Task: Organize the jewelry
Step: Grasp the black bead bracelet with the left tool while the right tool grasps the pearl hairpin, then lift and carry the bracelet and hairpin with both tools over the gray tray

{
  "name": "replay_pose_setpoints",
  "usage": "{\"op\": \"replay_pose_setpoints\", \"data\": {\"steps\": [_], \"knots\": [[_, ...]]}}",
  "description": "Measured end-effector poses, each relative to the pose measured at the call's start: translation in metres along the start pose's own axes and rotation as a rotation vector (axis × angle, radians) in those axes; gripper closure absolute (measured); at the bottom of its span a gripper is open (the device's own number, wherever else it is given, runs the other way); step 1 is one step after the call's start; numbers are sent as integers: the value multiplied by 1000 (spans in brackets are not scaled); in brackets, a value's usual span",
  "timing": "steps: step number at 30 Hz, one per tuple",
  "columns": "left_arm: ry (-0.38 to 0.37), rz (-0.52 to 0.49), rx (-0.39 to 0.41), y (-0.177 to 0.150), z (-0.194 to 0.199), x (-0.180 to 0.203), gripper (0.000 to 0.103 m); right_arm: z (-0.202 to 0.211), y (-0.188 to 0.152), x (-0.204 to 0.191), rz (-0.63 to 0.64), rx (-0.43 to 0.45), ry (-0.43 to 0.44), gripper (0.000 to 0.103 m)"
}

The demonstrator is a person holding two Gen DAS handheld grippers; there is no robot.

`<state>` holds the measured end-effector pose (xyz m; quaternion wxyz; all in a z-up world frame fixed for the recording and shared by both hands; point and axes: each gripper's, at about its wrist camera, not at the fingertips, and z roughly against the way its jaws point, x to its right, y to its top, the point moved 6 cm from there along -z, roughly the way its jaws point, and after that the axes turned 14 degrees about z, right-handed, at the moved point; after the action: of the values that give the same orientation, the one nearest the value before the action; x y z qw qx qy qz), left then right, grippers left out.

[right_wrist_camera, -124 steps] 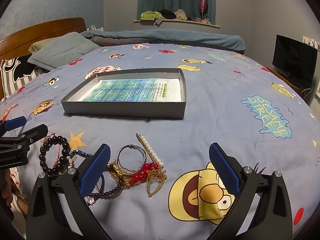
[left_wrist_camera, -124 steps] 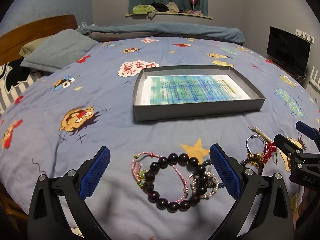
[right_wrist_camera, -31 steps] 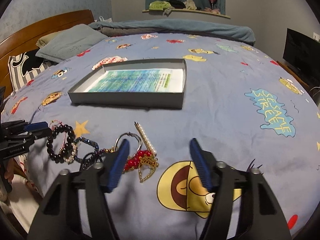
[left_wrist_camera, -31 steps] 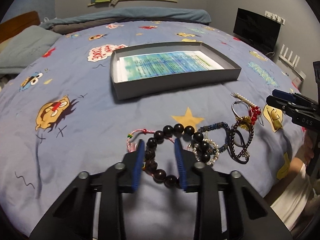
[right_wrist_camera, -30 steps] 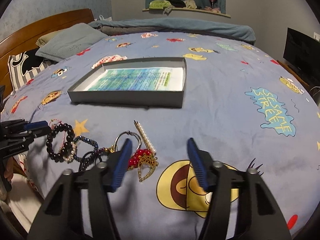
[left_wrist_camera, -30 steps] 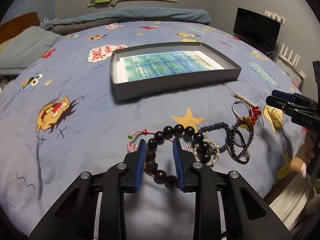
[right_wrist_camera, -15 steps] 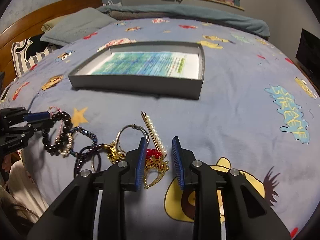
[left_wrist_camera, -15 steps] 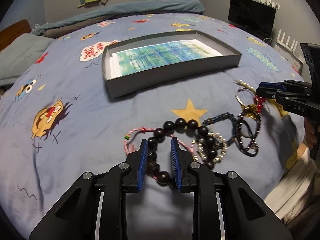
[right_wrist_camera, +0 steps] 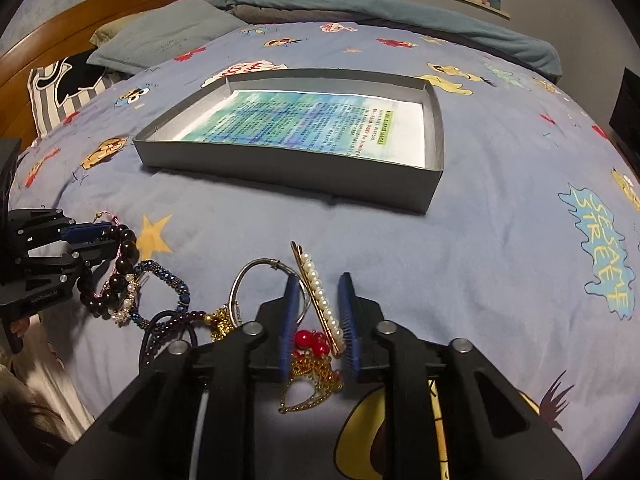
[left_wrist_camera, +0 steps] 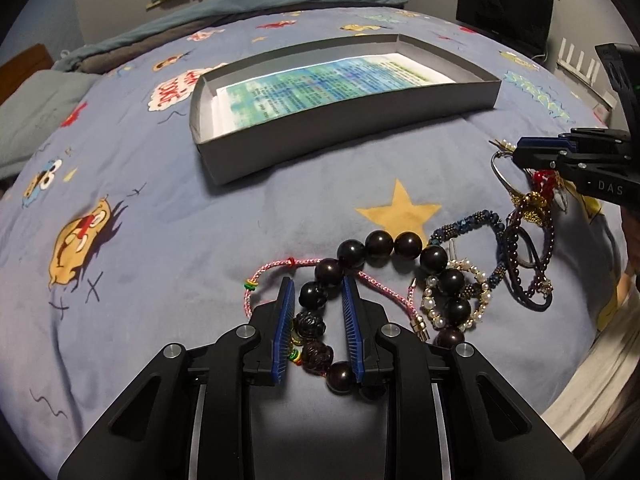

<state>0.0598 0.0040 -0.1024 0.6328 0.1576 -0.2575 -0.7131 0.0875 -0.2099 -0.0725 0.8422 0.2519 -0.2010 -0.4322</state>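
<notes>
A dark bead bracelet (left_wrist_camera: 380, 244) lies on the blue bedspread in a heap of jewelry. My left gripper (left_wrist_camera: 316, 284) stands over its near side, and its pads (left_wrist_camera: 283, 320) are shut on the beads between them. In the right wrist view that left gripper (right_wrist_camera: 96, 236) shows at the left edge. A pearl hair clip (right_wrist_camera: 320, 296) lies between the fingers of my right gripper (right_wrist_camera: 318, 280), beside red beads (right_wrist_camera: 308, 340) and a gold piece (right_wrist_camera: 312, 384). The right jaws are closing and a gap remains around the clip. A grey tray (left_wrist_camera: 344, 136) lined with printed paper lies beyond.
The heap also holds a pink cord bracelet (left_wrist_camera: 276, 264), a pearl bracelet (left_wrist_camera: 432, 308), a blue beaded one (left_wrist_camera: 468, 226), a purple one (left_wrist_camera: 548, 248) and a silver hoop (right_wrist_camera: 256, 268). Pillows (right_wrist_camera: 160, 40) and a headboard (right_wrist_camera: 80, 20) stand far left. A TV (left_wrist_camera: 504, 0) is far right.
The right jaws have narrowed from wide apart to a small gap around the pearl clip. Both grippers have come lower and closer to the jewelry. The left jaws stay narrow on the beads.
</notes>
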Motion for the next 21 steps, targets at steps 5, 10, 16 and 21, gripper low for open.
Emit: {"op": "replay_pose_setpoints", "data": {"steps": [5,10,16,21], "knots": [[-3,-6,1,0,2,0,78,9,-3,3,-31,3,37,92],[-10,12,-1,-1,3,-1,78,19,-6,7,-47,15,27,92],[-7,15,-1,-2,4,-1,78,20,-10,8,-47,6,28,92],[-6,13,-4,-2,3,-1,78,14,-10,6,-21,-9,6,92]]}}
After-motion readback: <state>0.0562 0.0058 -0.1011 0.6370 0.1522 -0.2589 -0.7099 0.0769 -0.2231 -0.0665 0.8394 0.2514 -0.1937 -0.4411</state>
